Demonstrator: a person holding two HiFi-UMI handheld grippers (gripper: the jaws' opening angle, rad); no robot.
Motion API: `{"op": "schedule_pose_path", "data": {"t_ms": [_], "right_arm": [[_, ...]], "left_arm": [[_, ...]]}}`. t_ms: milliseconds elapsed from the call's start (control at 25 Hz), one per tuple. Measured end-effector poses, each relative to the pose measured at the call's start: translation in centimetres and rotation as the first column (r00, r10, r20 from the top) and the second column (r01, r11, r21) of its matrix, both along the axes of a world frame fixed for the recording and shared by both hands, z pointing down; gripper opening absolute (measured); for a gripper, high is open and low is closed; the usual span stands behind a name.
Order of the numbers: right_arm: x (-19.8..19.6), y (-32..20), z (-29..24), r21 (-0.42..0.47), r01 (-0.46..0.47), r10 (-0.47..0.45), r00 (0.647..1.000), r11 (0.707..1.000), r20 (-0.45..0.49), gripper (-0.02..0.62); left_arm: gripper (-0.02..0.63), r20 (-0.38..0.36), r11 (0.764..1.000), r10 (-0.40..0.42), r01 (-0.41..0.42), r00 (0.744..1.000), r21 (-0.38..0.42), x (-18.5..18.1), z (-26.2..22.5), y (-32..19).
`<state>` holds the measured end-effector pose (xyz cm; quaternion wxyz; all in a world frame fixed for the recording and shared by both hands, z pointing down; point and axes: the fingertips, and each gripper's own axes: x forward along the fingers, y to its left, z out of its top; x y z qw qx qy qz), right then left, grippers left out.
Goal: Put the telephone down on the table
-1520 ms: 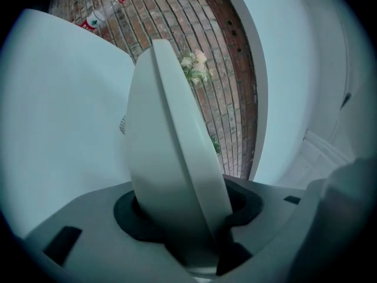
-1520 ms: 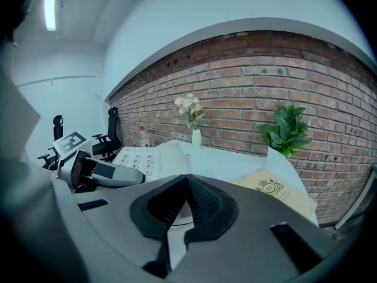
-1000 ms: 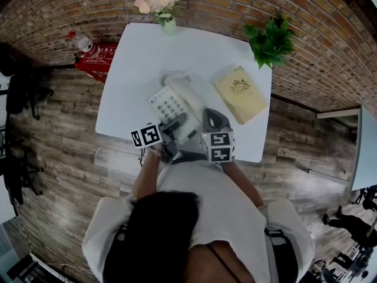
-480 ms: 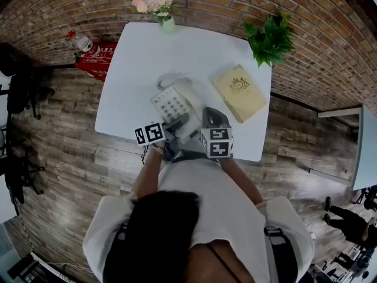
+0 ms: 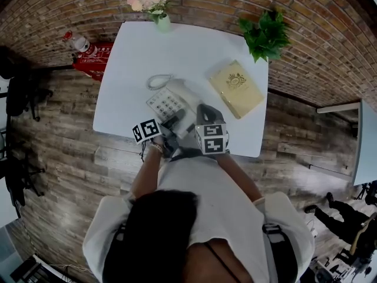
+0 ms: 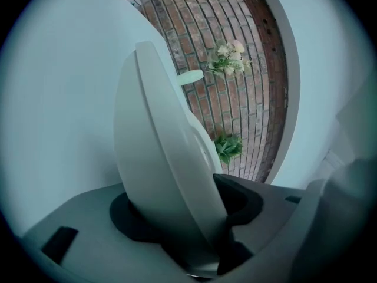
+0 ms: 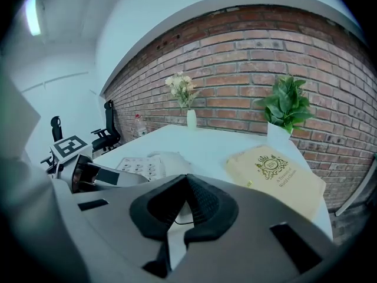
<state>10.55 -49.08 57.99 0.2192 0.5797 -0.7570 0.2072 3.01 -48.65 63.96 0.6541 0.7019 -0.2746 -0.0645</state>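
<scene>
A white telephone [image 5: 165, 102] with a keypad lies near the front of the white table [image 5: 194, 52], its coiled cord [image 5: 158, 81] behind it. My left gripper [image 5: 175, 121] grips the phone's near end. In the left gripper view the white body [image 6: 159, 152] fills the gap between the dark pads [image 6: 238, 202], which touch it while the jaws are opening. My right gripper [image 5: 203, 114] hovers just right of the phone, shut with nothing in it. In the right gripper view its tips [image 7: 187, 181] meet, with the phone [image 7: 144, 165] and the left gripper [image 7: 100, 175] beyond.
A tan book [image 5: 234, 88] lies on the table's right side. A potted plant [image 5: 265, 34] stands at the back right corner and a flower vase [image 5: 150, 2] at the back left. A red box [image 5: 94, 55] and office chairs [image 5: 17, 87] are on the floor to the left.
The telephone has shifted left and toward the table's front with my left gripper on it. The right gripper has followed slightly left.
</scene>
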Motion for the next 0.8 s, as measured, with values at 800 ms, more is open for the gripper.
{"op": "schedule_pose_path", "data": {"t_ms": [800], "right_arm": [[0.8, -0.2, 0.0, -0.002, -0.029, 0.029, 0.999, 1.000, 0.021, 0.025]], "left_arm": [[0.374, 0.358, 0.989, -0.145, 0.128, 0.922, 0.070, -1.5, 0.5, -0.4]]}}
